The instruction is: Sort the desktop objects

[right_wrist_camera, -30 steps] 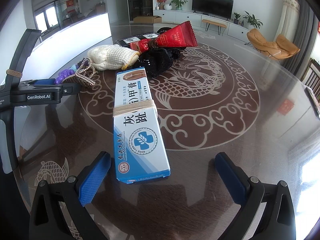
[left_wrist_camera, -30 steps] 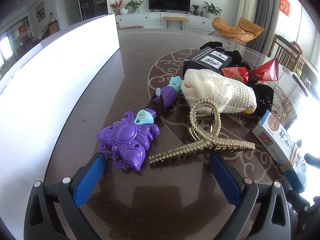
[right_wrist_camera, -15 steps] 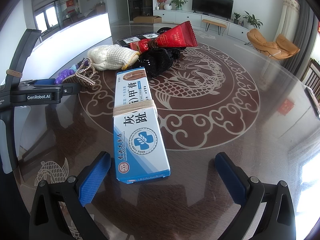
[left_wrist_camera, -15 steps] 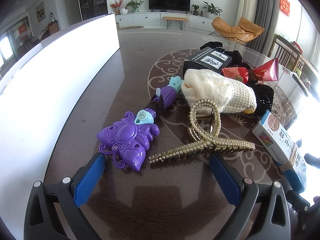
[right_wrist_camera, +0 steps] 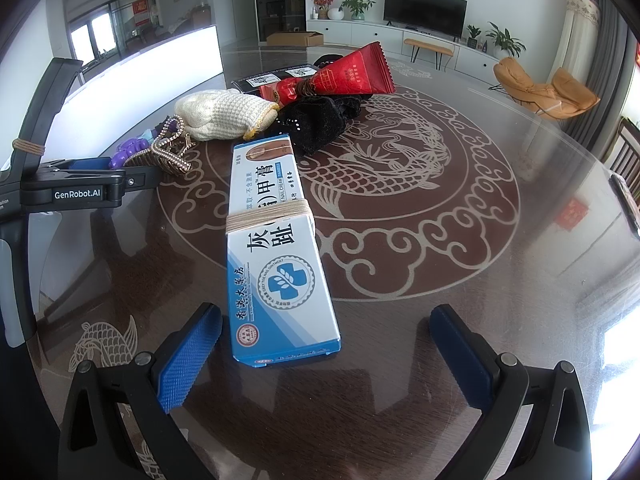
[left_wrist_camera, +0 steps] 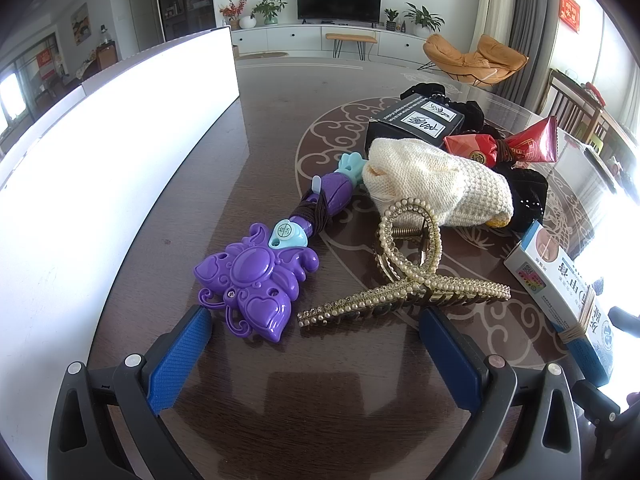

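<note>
My left gripper [left_wrist_camera: 316, 344] stands open just short of a purple butterfly toy wand [left_wrist_camera: 260, 276] and a pearl hair claw [left_wrist_camera: 408, 264]. Behind them lie a cream knitted glove [left_wrist_camera: 436, 184], a black box [left_wrist_camera: 416, 124], a red snack packet [left_wrist_camera: 504, 148] and black fabric [left_wrist_camera: 524, 196]. My right gripper [right_wrist_camera: 326, 344] is open too, with the near end of a blue-and-white ointment box [right_wrist_camera: 276, 248], bound by string, lying between its fingers. The same box [left_wrist_camera: 560, 276] shows at the right in the left wrist view. The left gripper's body [right_wrist_camera: 76, 192] appears at the left of the right wrist view.
A large white panel [left_wrist_camera: 100, 184] runs along the table's left side. The dark glass table [right_wrist_camera: 440, 220] with a fish pattern stretches bare to the right. A small dark object [right_wrist_camera: 624, 196] lies at the far right edge. Chairs and living-room furniture stand beyond.
</note>
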